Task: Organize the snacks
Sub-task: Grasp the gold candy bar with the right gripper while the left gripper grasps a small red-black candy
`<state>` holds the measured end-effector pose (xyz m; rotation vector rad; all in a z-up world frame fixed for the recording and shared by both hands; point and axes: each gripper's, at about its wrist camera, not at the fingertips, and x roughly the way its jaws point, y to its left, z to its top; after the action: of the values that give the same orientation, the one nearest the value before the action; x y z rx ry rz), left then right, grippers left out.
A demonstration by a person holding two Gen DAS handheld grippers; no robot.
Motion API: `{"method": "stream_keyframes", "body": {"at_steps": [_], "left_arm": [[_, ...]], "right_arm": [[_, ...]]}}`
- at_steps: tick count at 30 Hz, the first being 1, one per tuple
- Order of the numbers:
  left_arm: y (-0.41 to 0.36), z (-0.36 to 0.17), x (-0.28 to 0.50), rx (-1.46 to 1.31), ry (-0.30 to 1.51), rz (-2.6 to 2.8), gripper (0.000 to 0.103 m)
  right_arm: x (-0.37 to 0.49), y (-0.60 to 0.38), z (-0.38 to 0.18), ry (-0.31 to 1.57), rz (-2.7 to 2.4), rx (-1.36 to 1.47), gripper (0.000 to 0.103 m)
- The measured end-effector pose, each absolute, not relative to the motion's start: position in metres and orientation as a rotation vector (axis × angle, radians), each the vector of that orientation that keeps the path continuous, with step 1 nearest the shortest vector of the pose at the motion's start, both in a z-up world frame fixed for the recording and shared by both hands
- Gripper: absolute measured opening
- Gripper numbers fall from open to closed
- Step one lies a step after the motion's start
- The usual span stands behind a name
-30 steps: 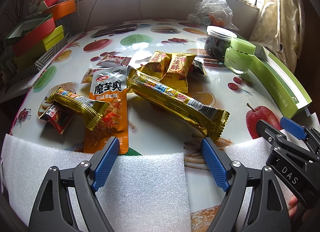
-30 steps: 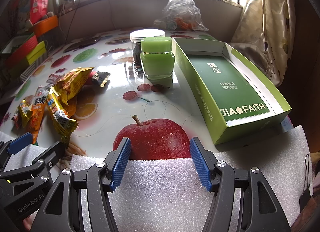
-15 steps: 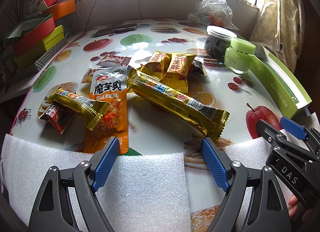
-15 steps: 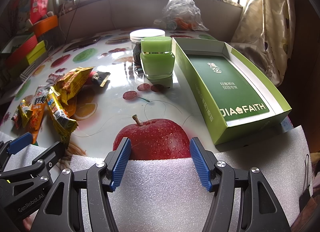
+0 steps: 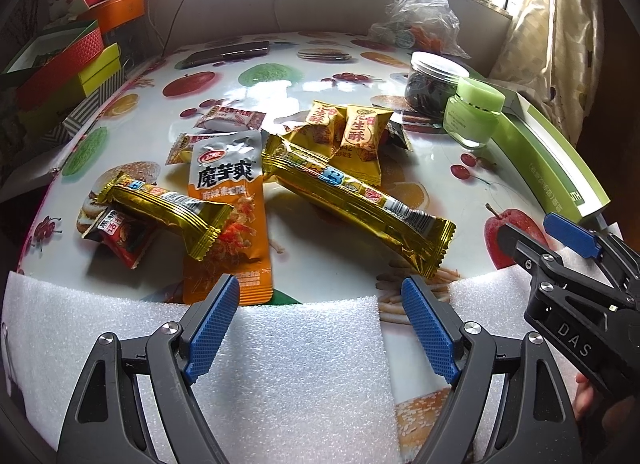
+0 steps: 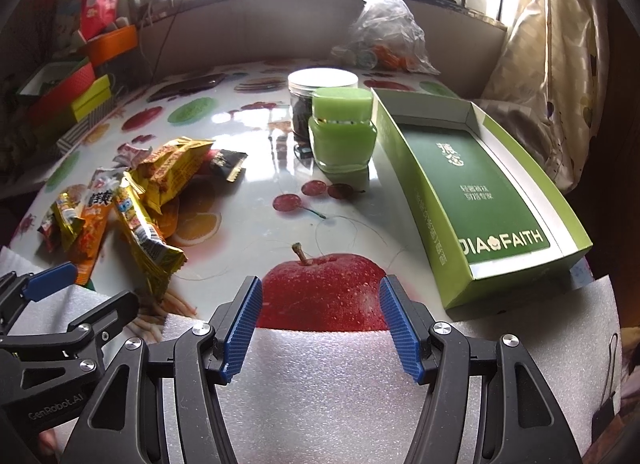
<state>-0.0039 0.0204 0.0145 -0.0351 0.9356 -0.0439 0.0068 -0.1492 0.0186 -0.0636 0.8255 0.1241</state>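
Note:
Several snack packets lie in a loose pile on the fruit-print table. A long gold bar (image 5: 352,200) lies nearest, beside an orange pouch (image 5: 228,208), a shorter gold bar (image 5: 168,208), a small red packet (image 5: 120,236) and two yellow peanut-crisp packets (image 5: 348,136). The pile also shows at the left in the right wrist view (image 6: 136,200). An open green box (image 6: 480,188) lies at the right. My left gripper (image 5: 320,304) is open and empty above white foam, just short of the pile. My right gripper (image 6: 320,304) is open and empty near a printed apple.
A green jar (image 6: 342,132) and a clear dark-filled jar (image 6: 320,100) stand left of the box's far end. A plastic bag (image 6: 384,40) sits at the back. Stacked boxes (image 5: 68,68) line the left edge. White foam sheets (image 5: 280,376) cover the near edge.

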Motion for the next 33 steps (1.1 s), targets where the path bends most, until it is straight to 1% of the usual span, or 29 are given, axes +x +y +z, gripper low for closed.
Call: {"method": "stream_keyframes", "body": {"at_steps": [6,11,16,22,25,26,29,33], "left_arm": [[0.065,0.03,-0.005,-0.114,0.909,0.032,0.084],[0.106,0.033,-0.001,-0.186,0.908,0.118,0.083],[0.138,0.029,0.0,-0.215,0.906,0.183,0.083],[0.155,0.02,0.003,-0.228,0.932,0.213,0.083],[0.158,0.017,0.006,-0.233,0.936,0.225,0.083],[0.161,0.015,0.008,-0.237,0.936,0.237,0.083],[0.169,0.007,0.014,-0.265,0.981,0.252,0.083],[0.174,0.006,0.016,-0.257,0.974,0.265,0.083]], "right_arm": [[0.015,-0.118,0.033,0.809,0.266,-0.118,0.061],[0.025,-0.094,0.039,0.816,0.376,-0.131,0.061],[0.033,-0.069,0.036,0.833,0.453,-0.189,0.061],[0.04,-0.051,0.025,0.875,0.483,-0.234,0.06],[0.042,-0.048,0.023,0.88,0.485,-0.239,0.054],[0.043,-0.047,0.023,0.883,0.477,-0.24,0.05],[0.045,-0.045,0.021,0.893,0.483,-0.246,0.043],[0.045,-0.041,0.02,0.892,0.488,-0.256,0.042]]}}
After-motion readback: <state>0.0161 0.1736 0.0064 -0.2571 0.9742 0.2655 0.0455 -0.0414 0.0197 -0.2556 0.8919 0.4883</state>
